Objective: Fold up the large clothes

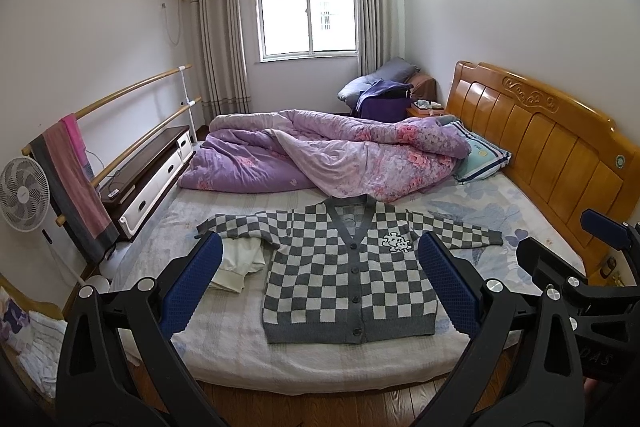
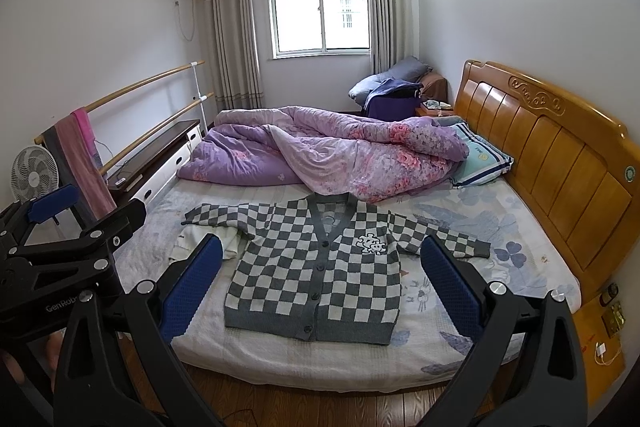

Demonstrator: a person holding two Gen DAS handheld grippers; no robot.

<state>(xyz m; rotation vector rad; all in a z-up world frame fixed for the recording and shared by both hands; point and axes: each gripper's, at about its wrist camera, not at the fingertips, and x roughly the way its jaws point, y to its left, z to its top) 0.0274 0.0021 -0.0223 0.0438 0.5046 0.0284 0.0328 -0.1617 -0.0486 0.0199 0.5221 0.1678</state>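
A grey-and-white checked cardigan (image 1: pixel 344 267) lies flat and buttoned on the bed, sleeves spread to both sides; it also shows in the right wrist view (image 2: pixel 320 267). A white garment (image 1: pixel 240 263) lies partly under its left sleeve, also in the right wrist view (image 2: pixel 200 241). My left gripper (image 1: pixel 320 267) is open and empty, held above the bed's near edge in front of the cardigan. My right gripper (image 2: pixel 320 271) is open and empty beside it, seen at the right of the left wrist view (image 1: pixel 592 255). The left gripper appears at the left of the right wrist view (image 2: pixel 72 231).
A rumpled purple floral quilt (image 1: pixel 328 155) and a striped pillow (image 1: pixel 480 155) lie at the far part of the bed. A wooden headboard (image 1: pixel 540 139) runs along the right. A fan (image 1: pixel 24 195), towel rail (image 1: pixel 72 167) and low cabinet (image 1: pixel 152 167) stand left.
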